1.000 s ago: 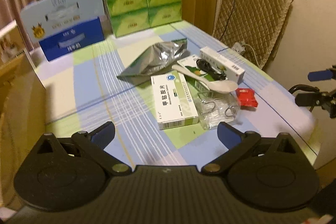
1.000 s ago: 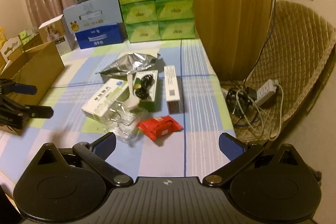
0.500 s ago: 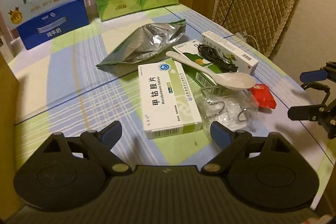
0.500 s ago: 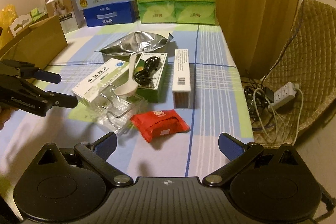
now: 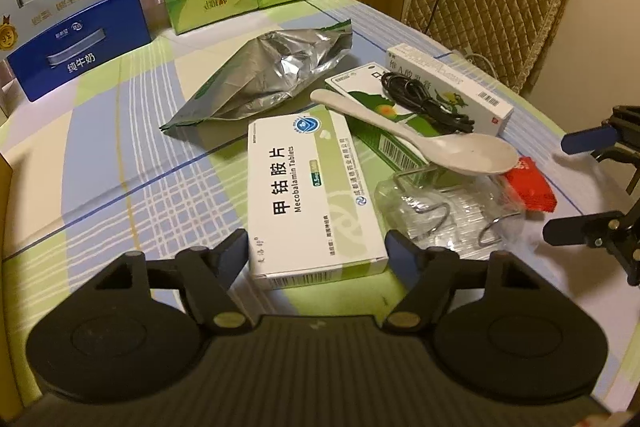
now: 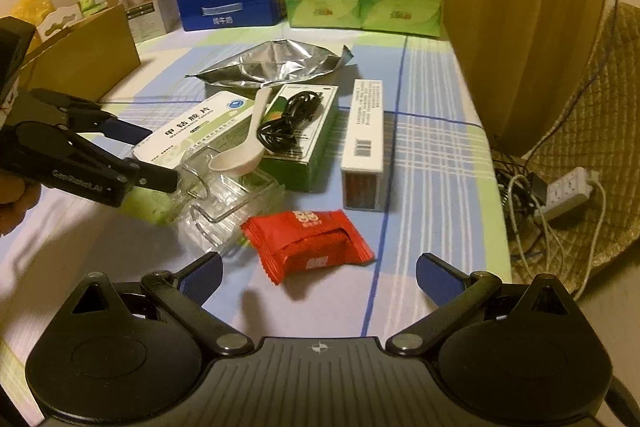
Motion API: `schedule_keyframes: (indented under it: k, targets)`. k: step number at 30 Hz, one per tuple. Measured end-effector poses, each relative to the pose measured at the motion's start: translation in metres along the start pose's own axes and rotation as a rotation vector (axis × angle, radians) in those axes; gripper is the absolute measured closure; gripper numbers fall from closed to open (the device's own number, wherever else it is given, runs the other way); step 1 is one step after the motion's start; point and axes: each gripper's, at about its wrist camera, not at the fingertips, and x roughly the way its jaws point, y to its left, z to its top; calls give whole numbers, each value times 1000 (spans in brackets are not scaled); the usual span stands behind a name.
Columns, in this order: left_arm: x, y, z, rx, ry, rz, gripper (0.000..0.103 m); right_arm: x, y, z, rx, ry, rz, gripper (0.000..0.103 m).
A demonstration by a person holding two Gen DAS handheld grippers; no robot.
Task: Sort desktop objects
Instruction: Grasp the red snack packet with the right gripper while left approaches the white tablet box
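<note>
Two black grippers with blue pads reach over a checked tablecloth [image 5: 120, 155]: the left gripper [image 5: 318, 253], at lower centre of its view, has just been narrowing its jaws around the near end of a flat white cardboard medicine box [image 5: 310, 187], pads beside its edges though contact is unclear. At lower centre of its own view the right gripper [image 6: 318, 273] stands wide open around nothing, a crinkly red snack packet [image 6: 308, 243] just beyond. Mid-frame lie a crumpled silver foil pouch [image 5: 272, 75], a smooth white spoon [image 5: 432, 143], a coiled black cable [image 6: 290, 121] and clear plastic packaging [image 6: 228, 195].
</note>
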Motion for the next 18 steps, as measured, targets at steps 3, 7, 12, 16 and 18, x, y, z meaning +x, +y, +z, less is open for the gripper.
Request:
schedule_keyframes:
  k: [3,7,12,16,18]
  targets:
    - [1,1,-1,0,-2,-1,34,6,-1,4,-9,1,16,2]
    - [-4,0,-5,4,8,0,34,12,0,11,-36,6,40,2]
    - [-14,0,-14,-5,26,7,34,24,-4,17,-38,40,74,8]
    - [-24,-4,-24,2,36,14,34,26,-6,17,-25,62,103,22]
    - [-29,-6,-28,6,42,17,34,24,-4,16,-27,62,104,34]
